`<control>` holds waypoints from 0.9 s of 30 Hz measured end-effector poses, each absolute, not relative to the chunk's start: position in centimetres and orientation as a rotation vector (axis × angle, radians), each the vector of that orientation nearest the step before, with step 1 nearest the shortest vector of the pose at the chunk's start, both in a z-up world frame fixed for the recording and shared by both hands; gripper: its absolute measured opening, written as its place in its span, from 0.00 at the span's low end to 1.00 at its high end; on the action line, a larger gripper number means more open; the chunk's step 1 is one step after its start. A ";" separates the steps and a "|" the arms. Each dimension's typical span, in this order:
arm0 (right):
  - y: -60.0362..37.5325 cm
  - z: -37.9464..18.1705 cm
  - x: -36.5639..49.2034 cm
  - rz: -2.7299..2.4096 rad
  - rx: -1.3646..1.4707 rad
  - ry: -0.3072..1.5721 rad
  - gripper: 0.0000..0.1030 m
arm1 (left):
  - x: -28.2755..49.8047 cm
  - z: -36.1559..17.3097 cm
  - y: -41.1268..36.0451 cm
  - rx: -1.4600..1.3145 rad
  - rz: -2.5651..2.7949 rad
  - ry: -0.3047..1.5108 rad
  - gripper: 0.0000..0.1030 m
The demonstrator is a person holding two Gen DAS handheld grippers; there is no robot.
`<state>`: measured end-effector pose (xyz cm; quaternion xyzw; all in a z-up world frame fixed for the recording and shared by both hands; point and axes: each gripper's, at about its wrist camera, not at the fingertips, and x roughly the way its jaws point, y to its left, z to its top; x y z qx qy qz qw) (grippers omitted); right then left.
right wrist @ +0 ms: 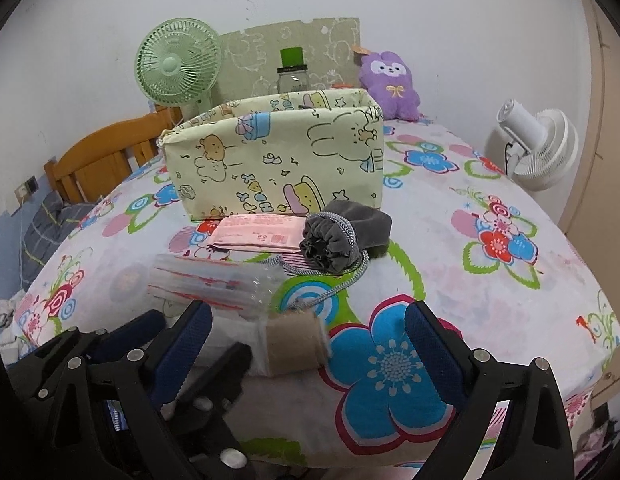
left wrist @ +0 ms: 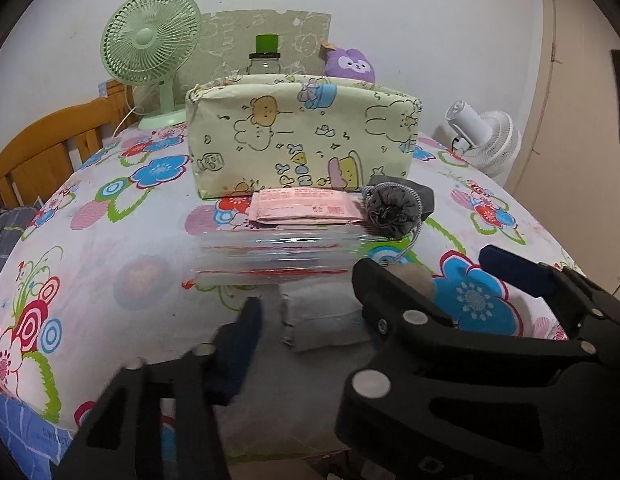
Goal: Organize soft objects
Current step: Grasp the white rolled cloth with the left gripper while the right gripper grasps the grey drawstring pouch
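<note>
Two rolled soft items lie side by side at the near edge of the flowered bed cover (right wrist: 510, 280): a pale grey roll (left wrist: 322, 320) and a beige roll (right wrist: 293, 344). My left gripper (left wrist: 310, 312) straddles the grey roll. Its blurred left pad (left wrist: 241, 332) stands a little apart from the roll, and its right finger is hidden under the other gripper. My right gripper (right wrist: 310, 320) is open wide around the beige roll, nearer its left pad (right wrist: 189, 332). Behind lie clear zip bags (left wrist: 269, 256), a pink packet (left wrist: 305, 208) and a grey drawstring pouch (left wrist: 390, 208).
A cartoon-print fabric box (left wrist: 301, 136) stands open-topped behind the pouch. Behind it are a green-capped jar (right wrist: 291, 76), a purple plush (right wrist: 390, 80) and a green fan (right wrist: 177, 68). A white fan (right wrist: 538, 148) sits at the right, a wooden headboard (left wrist: 49, 148) at the left.
</note>
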<state>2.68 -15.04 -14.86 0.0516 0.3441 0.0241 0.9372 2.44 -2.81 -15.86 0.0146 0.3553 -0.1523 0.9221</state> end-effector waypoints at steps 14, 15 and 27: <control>-15.0 -14.1 2.9 0.050 0.110 0.692 0.96 | 2.3 -14.8 -2.7 0.028 -0.320 0.687 0.35; -15.1 -13.9 2.9 0.050 0.111 0.688 0.96 | 2.2 -14.6 -2.7 0.027 -0.320 0.682 0.35; -15.5 -12.0 2.9 0.041 0.133 0.644 0.96 | 2.4 -12.8 -2.7 0.006 -0.311 0.633 0.35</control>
